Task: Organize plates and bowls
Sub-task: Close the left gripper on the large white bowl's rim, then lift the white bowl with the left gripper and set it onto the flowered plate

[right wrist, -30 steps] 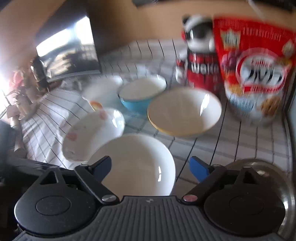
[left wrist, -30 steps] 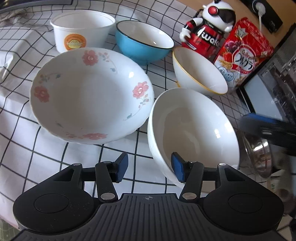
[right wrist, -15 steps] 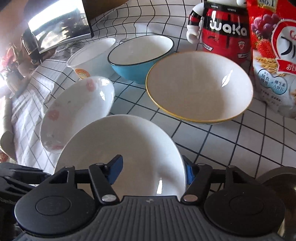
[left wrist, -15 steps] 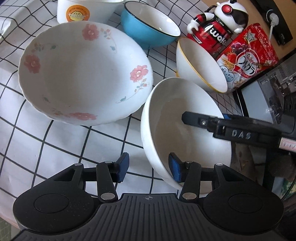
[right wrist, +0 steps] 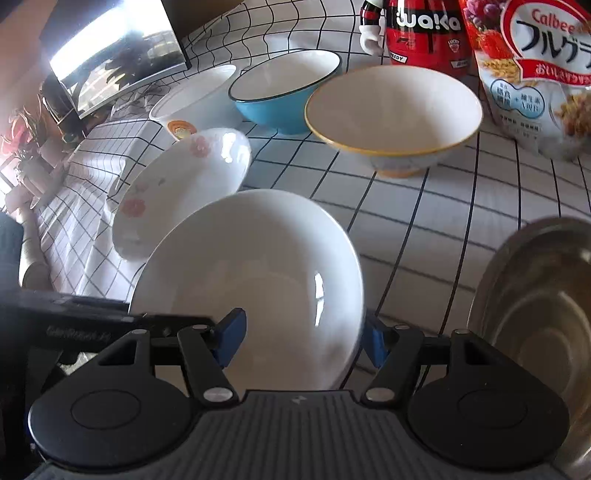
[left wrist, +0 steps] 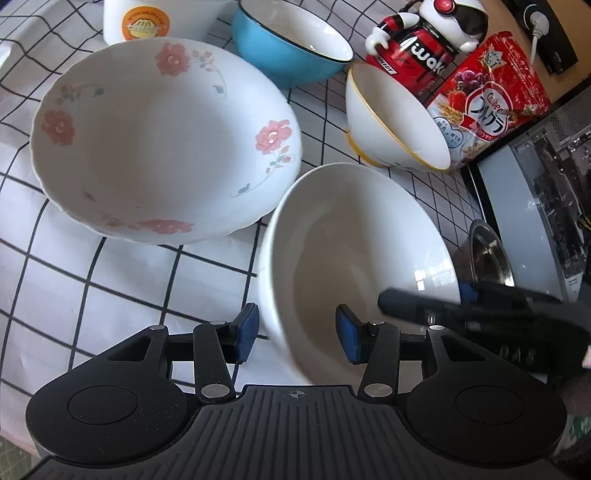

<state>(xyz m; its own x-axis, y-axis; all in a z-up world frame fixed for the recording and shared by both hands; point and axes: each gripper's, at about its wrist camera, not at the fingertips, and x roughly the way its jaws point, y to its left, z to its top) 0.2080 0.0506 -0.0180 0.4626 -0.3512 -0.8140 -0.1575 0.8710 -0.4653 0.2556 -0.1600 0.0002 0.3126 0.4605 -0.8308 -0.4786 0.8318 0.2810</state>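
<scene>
A plain white bowl (left wrist: 354, 236) stands nearest on the checked cloth; it also shows in the right wrist view (right wrist: 255, 280). My left gripper (left wrist: 295, 334) is open, its jaws straddling the bowl's near-left rim. My right gripper (right wrist: 303, 338) is open, its jaws straddling the bowl's right rim; it shows in the left wrist view (left wrist: 461, 301) at the bowl's far right side. A flowered plate (left wrist: 166, 144) lies to the left. A yellow-rimmed bowl (left wrist: 395, 118), a blue bowl (left wrist: 291, 48) and a white tub (left wrist: 159, 22) stand behind.
A red robot figure (left wrist: 424, 48) and a cereal bag (left wrist: 487, 99) stand at the back right. A steel bowl (right wrist: 535, 321) sits right of the white bowl. A dark appliance (left wrist: 535, 192) borders the right edge.
Both grippers have closed in on the white bowl's rim from opposite sides. The right gripper moved from across the bowl to its right rim. The bowl looks slightly shifted and blurred.
</scene>
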